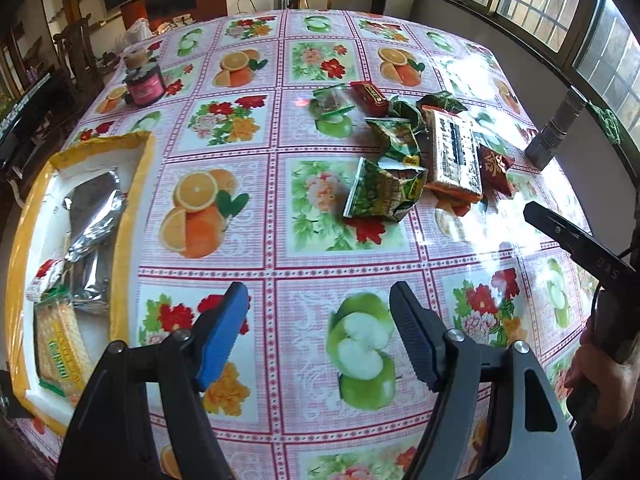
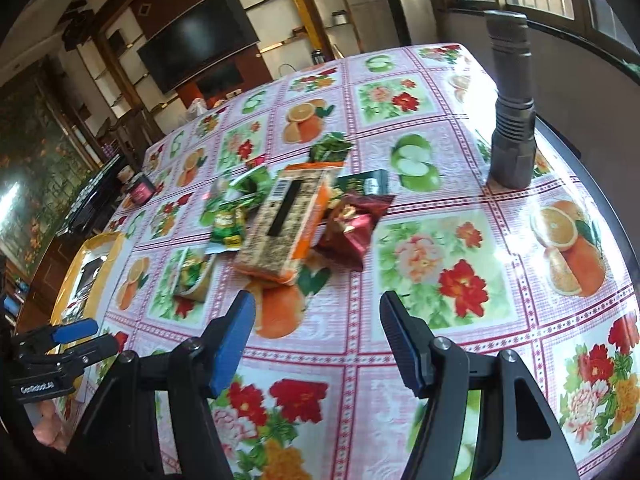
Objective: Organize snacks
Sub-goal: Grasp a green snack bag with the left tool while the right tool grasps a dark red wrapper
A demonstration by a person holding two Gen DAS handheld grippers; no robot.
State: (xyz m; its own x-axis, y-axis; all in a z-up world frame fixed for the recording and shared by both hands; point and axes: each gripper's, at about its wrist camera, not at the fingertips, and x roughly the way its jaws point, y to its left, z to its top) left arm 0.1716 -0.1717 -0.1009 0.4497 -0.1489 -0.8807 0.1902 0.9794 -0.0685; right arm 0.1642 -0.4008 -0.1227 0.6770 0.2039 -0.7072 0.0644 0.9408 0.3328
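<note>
Both tongs are apart and hold nothing — the left gripper (image 1: pixel 316 332) and right gripper (image 2: pixel 316 340) hang near the snack pile (image 1: pixel 416 160), beside the yellow tray (image 1: pixel 136 184).

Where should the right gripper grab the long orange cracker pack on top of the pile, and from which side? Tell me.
Take the orange cracker pack across its narrow width near the end facing the right gripper, coming from the near side and above. It lies flat on top of the other packets, long axis pointing away, so its long edges are free and probably fit between the open jaws. The red wrapper crowds its right edge.
</note>
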